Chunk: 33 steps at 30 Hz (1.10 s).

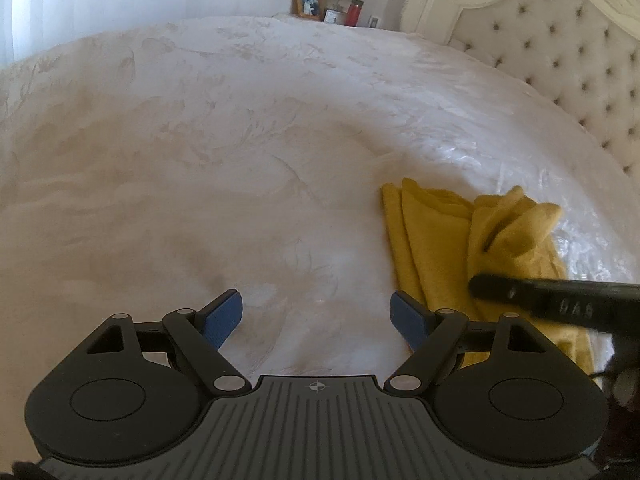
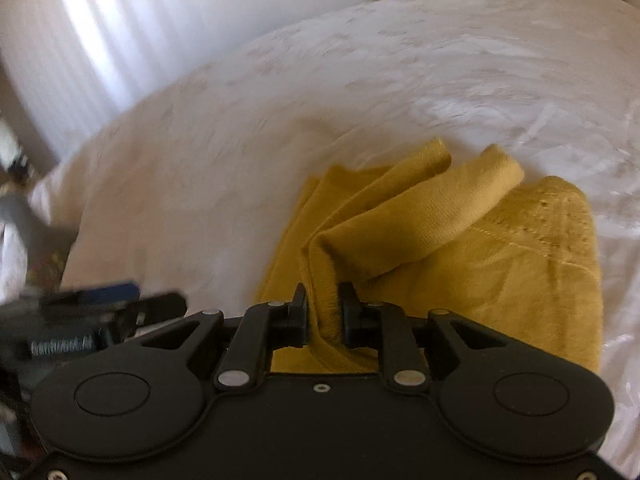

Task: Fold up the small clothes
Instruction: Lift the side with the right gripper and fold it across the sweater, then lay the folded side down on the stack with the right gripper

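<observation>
Left wrist view: the left gripper hangs over bare bedspread with its blue-padded jaws spread wide and nothing between them. The mustard-yellow garment lies to its right, near the tufted headboard, partly folded with a loose flap standing up. The other tool's dark finger crosses in front of the cloth at the right edge; raised letters on it are too blurred to read. On the nightstand beyond sit a framed photo, a lamp and a red container — no label legible.

Right wrist view: the right gripper has a bunched ridge of the yellow garment between its narrowly set jaws — the pads appear to be pinching it, though motion blur softens the contact. The garment rests on the bed directly ahead, one sleeve-like roll draped across its top. The left gripper shows as a blur at the lower left edge.

Judgement: a fold is under way, the right tool carrying an edge across. The next move calls for laying that edge flat and square, with the idle left tool pinning or smoothing the opposite side.
</observation>
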### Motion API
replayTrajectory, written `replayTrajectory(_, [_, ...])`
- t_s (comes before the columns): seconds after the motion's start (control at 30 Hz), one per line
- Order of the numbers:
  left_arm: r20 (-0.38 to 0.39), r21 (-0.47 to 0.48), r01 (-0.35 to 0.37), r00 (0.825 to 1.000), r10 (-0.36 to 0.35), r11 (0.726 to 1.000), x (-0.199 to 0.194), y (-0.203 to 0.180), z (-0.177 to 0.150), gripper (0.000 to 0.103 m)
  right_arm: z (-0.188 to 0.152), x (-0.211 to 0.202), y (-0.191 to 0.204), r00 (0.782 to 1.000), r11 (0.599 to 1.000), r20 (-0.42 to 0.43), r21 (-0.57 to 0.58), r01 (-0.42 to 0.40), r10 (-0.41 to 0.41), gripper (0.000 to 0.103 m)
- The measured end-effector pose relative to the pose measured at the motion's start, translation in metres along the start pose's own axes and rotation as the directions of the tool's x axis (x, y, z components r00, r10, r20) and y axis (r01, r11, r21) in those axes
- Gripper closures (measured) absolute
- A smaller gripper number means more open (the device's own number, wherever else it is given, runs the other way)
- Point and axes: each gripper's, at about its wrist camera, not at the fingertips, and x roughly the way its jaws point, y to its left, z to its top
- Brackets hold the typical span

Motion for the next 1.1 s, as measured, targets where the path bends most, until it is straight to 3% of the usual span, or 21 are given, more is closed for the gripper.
replayTrajectory(0.13, [-0.006,-0.006,0.012,1.0,-0.012,1.0,0.002,0.001,-0.001,0.022,-0.003,-0.013,0.009,0.992,0.991,0.021,-0.05,-0.124,0.125,0.071])
replayTrajectory(0.23, [-0.006,-0.009,0.017,1.0,-0.017,1.0,0.003,0.002,-0.002,0.022,-0.006,-0.033,0.005,0.984,0.985,0.066,-0.054,-0.162,0.165,0.071])
replayTrajectory(0.33, [-0.005,-0.012,0.03,1.0,-0.03,0.999,0.003,0.004,-0.001,0.022,-0.014,-0.055,-0.004,0.985,0.99,0.116,-0.078,-0.116,0.124,0.051])
replayTrajectory(0.47, [0.002,0.004,0.044,0.999,-0.044,0.999,0.0,0.002,0.002,0.022,-0.034,-0.075,-0.011,0.989,0.994,0.141,-0.108,-0.034,0.049,0.05])
replayTrajectory(0.57, [0.002,0.013,0.053,0.999,-0.053,0.999,-0.003,-0.003,0.002,0.022,-0.051,-0.08,-0.009,0.99,0.992,0.138,-0.127,-0.017,0.034,0.039])
replayTrajectory(0.73, [-0.017,0.0,0.051,0.999,-0.051,0.999,-0.004,-0.009,0.003,0.022,-0.077,-0.076,0.017,0.991,0.969,0.121,-0.245,-0.028,0.059,0.04])
replayTrajectory(0.97, [-0.039,0.049,0.039,0.999,-0.037,0.998,-0.014,-0.018,0.007,0.022,-0.088,-0.055,0.061,0.991,0.876,0.133,-0.48,0.041,0.027,0.042])
replayTrajectory(1.0, [-0.041,0.056,0.041,0.998,-0.039,0.998,-0.015,-0.019,0.008,0.022,-0.087,-0.051,0.063,0.991,0.867,0.132,-0.495,0.049,0.02,0.045])
replayTrajectory(1.07, [-0.047,0.069,0.049,0.998,-0.046,0.996,-0.016,-0.023,0.011,0.022,-0.085,-0.045,0.062,0.993,0.863,0.118,-0.502,0.048,0.013,0.071])
replayTrajectory(1.1, [-0.05,0.074,0.053,0.998,-0.05,0.996,-0.016,-0.024,0.013,0.022,-0.082,-0.044,0.058,0.994,0.875,0.109,-0.483,0.035,0.02,0.092])
